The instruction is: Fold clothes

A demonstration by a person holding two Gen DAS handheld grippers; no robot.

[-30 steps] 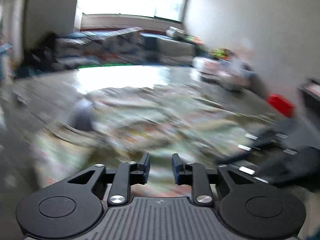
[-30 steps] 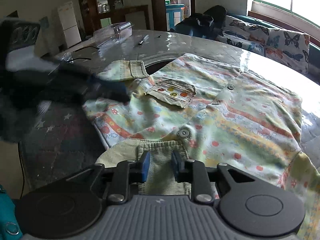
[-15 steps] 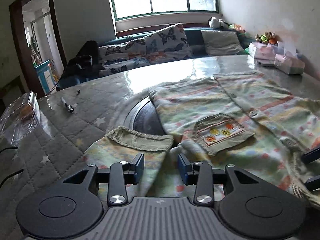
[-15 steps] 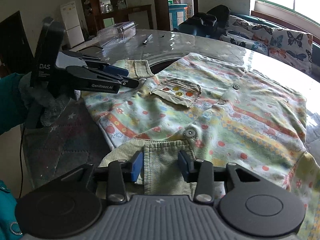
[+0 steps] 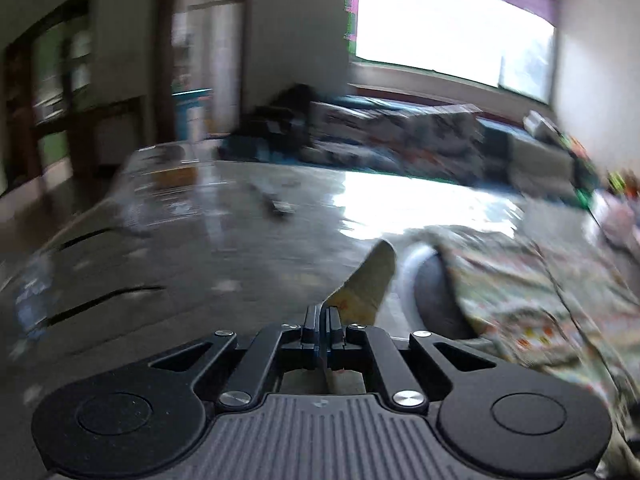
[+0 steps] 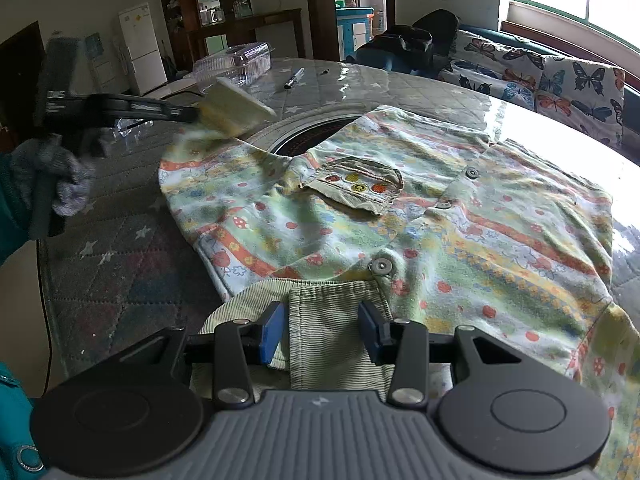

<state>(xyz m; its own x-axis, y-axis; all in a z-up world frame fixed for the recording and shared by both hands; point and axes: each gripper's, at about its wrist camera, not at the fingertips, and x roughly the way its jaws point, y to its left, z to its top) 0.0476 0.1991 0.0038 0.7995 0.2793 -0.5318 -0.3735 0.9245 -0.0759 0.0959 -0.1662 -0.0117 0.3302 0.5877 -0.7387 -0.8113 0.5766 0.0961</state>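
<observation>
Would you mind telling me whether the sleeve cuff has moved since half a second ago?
Yes. The sleeve cuff, pinched in the left hand-held gripper, has lifted off the shirt and now hangs before the clear plastic box.

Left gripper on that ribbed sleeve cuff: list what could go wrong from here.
1. The left gripper pinches only the edge of the ribbed yellow-green sleeve cuff; a tug might pull it free.
2. The right gripper stands open over the ribbed green collar, so the pastel printed child's shirt could slide on the quilted table cover.
</observation>
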